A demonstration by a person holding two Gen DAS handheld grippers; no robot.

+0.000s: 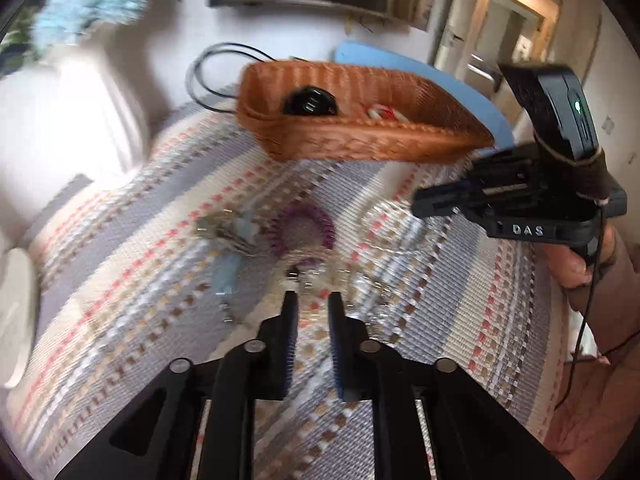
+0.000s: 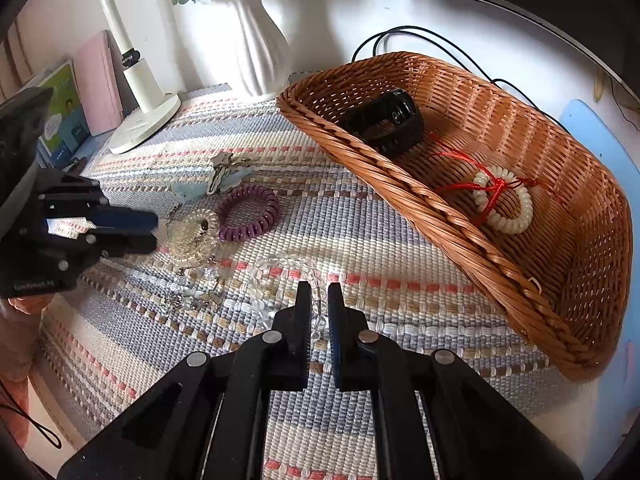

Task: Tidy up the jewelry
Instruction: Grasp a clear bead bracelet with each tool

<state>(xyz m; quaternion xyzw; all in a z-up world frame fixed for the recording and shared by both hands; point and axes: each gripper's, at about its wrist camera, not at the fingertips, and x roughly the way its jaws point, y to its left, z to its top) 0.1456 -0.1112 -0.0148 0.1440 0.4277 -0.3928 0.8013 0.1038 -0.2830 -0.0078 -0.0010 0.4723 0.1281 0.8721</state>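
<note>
Right tongs [image 2: 319, 300] clamp the clear bead bracelet [image 2: 280, 276]; left tongs [image 1: 313, 308] gape (the right tool reads "DAS").

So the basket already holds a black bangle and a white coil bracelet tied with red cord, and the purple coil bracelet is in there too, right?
Not quite. The purple coil bracelet is not in the basket; it lies on the woven mat beside the other loose pieces. The right wrist view shows it. The black bangle and the white coil bracelet with red cord are indeed inside.

Motion-blurred jewelry pile [image 1: 280, 248], flowers [image 1: 88, 4]
</note>
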